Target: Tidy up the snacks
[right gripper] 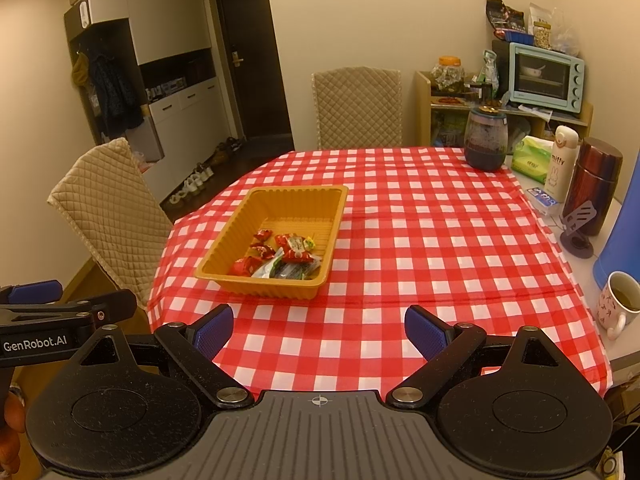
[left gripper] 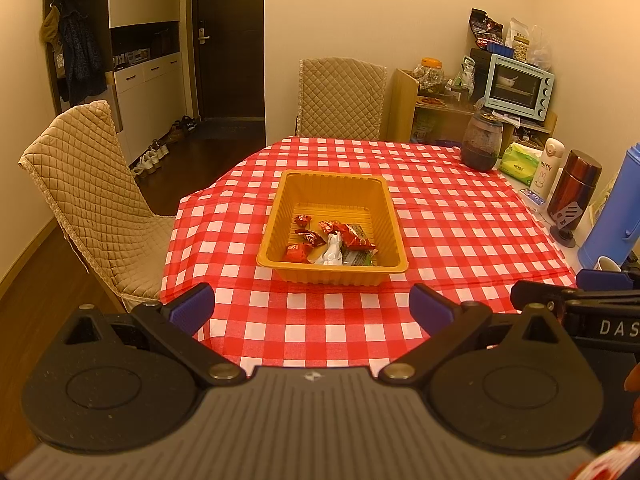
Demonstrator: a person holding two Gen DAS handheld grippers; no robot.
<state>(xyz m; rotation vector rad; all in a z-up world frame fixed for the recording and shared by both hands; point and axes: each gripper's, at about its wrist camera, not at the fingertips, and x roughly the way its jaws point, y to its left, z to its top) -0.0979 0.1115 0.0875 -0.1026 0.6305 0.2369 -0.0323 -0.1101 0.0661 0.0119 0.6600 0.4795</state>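
Observation:
A yellow plastic tray (left gripper: 280, 204) sits on the red-and-white checked tablecloth (left gripper: 460, 224); it also shows in the right wrist view (right gripper: 224, 240). Several wrapped snacks (left gripper: 332, 240) lie in its near half, mostly red packets with a white and a green one; the right wrist view shows them too (right gripper: 280, 256). My left gripper (left gripper: 312, 308) is open and empty, hovering over the near table edge in front of the tray. My right gripper (right gripper: 320, 330) is open and empty, to the right of the tray and nearer than it.
Along the table's right edge stand a dark glass jar (right gripper: 486, 142), a tissue pack (right gripper: 530, 158), a white Miffy bottle (right gripper: 562, 164), a brown flask (right gripper: 596, 184), a blue jug (right gripper: 624, 232) and a mug of tea (right gripper: 618, 300). Quilted chairs stand at the left (left gripper: 88, 200) and far side (left gripper: 340, 96).

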